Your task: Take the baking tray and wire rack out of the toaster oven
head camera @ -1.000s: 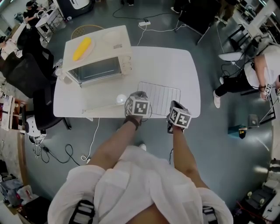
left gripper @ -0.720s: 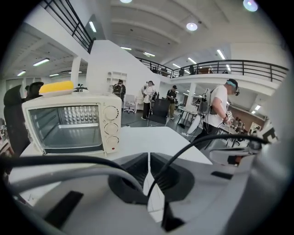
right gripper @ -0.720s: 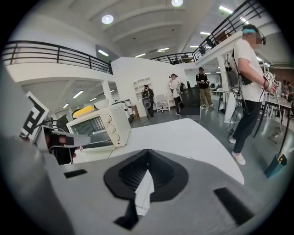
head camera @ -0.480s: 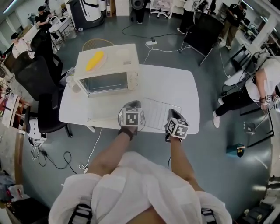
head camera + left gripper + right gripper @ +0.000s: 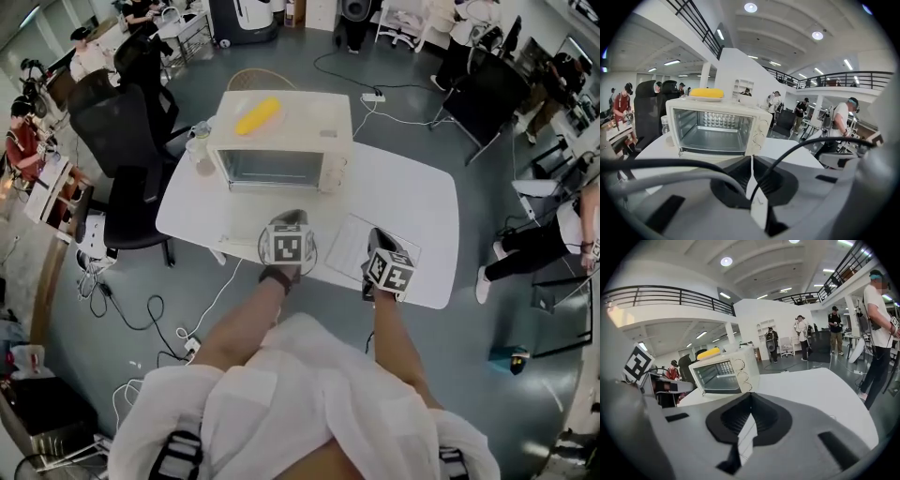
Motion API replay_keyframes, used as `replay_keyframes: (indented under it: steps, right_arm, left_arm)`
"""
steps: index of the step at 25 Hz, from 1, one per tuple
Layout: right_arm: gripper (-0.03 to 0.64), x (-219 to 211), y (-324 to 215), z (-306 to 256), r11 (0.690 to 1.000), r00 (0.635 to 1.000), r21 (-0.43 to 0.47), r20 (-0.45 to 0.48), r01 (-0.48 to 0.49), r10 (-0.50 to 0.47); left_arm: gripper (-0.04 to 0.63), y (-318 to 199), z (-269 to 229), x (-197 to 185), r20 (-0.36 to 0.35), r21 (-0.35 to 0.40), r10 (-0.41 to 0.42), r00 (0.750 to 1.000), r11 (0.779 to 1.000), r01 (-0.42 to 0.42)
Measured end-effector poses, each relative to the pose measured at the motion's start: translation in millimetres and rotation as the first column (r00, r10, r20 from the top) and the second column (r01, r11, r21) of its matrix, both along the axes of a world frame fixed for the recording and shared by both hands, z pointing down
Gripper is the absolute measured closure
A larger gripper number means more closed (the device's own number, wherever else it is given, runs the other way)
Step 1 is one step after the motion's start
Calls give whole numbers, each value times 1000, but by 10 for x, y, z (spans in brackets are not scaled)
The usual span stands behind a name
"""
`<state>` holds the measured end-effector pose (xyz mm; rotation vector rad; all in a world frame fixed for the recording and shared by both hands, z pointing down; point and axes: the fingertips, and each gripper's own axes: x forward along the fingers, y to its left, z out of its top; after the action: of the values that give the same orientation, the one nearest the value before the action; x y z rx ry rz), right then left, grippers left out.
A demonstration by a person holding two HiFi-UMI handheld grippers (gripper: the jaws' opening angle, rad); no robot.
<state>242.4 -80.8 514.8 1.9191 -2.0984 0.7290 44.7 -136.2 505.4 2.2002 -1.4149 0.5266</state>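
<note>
The cream toaster oven [image 5: 281, 141] stands at the back of the white table [image 5: 412, 192], its door down. Its cavity [image 5: 712, 133] shows bare, with no tray or rack inside. The wire rack [image 5: 345, 246] lies flat on the table near the front edge, between my two grippers. I cannot make out the baking tray. My left gripper [image 5: 291, 223] hangs above the rack's left end, shut and empty [image 5: 751, 161]. The right gripper [image 5: 377, 239] is over the rack's right end, also shut on nothing [image 5: 750, 397]. The oven [image 5: 723, 373] lies ahead of it to the left.
A yellow corn-like thing on a plate [image 5: 257, 115] sits on the oven's top. A clear bottle [image 5: 197, 142] stands at the oven's left. Black office chairs [image 5: 122, 122] crowd the table's left side. Cables trail on the floor [image 5: 141, 309], and people work at desks around.
Both grippers have lifted off the wire rack and drawn back toward the table's near edge. The head view has swung, so the oven now sits more centrally.
</note>
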Motion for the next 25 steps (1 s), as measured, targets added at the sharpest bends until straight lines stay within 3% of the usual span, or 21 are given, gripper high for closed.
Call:
replay_keyframes:
  steps: [8,12,20,25]
  right_arm:
    - [612,-659,-473,191,993,993,-40,17,115,-114]
    - [612,-1015,-707,270,983,985,-71,17,170,-169]
    - [595,-1589,-1153,491,955,965,-141,16,262,-262]
    - [569,-1838,-1447,649,922,933,-202,-77,330,-351]
  left_arm:
    - [580,-263,156,-715,21,-51,-107,994,993,108]
    - [578,-499,327,-1034,51,-52,-118,992,991,121]
    - [578,-898,548,-1473,134,-95,-60,989,993,73]
    - [578,-1188,717,-1519,201,-114,90,976,991,-68]
